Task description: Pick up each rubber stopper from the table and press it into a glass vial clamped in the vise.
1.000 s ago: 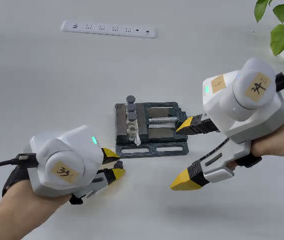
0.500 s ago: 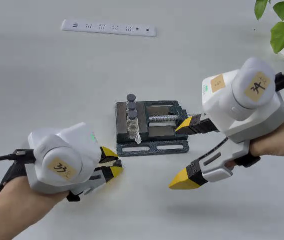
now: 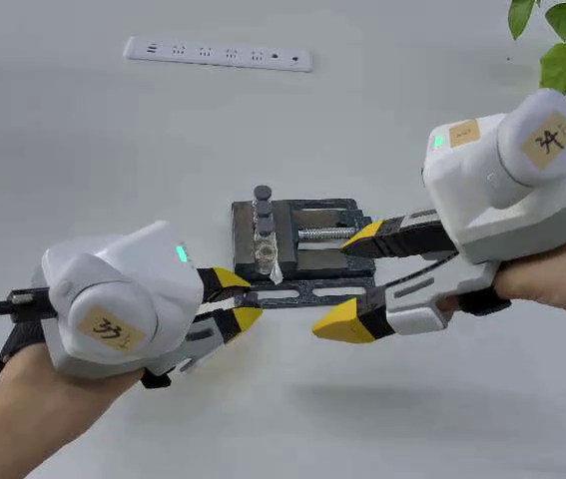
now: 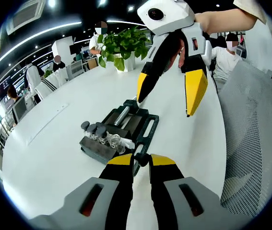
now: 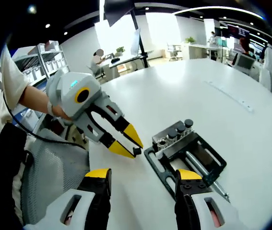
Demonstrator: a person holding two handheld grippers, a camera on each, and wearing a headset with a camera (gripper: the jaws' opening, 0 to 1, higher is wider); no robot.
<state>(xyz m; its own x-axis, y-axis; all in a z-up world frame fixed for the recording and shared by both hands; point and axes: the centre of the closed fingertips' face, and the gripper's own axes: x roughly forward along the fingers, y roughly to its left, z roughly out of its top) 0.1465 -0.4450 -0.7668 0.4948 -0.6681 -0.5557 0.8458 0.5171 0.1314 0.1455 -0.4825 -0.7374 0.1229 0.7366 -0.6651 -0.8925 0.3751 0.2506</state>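
Note:
A black vise [image 3: 312, 261] on the white table clamps a row of glass vials [image 3: 264, 239]. Three of them carry dark rubber stoppers [image 3: 262, 194]; the nearest vial [image 3: 267, 263] stands with an open mouth. My left gripper [image 3: 235, 301] hovers just left of the vise front, shut on a small dark rubber stopper [image 5: 136, 151]. My right gripper [image 3: 347, 281] is open and empty; its upper jaw lies over the vise screw [image 3: 324, 235] and its lower jaw is in front of the vise base. The vise [image 4: 119, 127] lies just beyond the left jaws, with the right gripper [image 4: 167, 103] above it.
A white power strip [image 3: 218, 55] lies at the far side of the table. Green plant leaves [image 3: 557, 45] hang at the top right corner. A grey mesh chair [image 4: 255, 139] stands beside the table, and people sit at desks in the background.
My left gripper has moved up and right, closer to the vise, still holding the stopper. My right gripper's jaws have swung left toward the vise front while its body rose.

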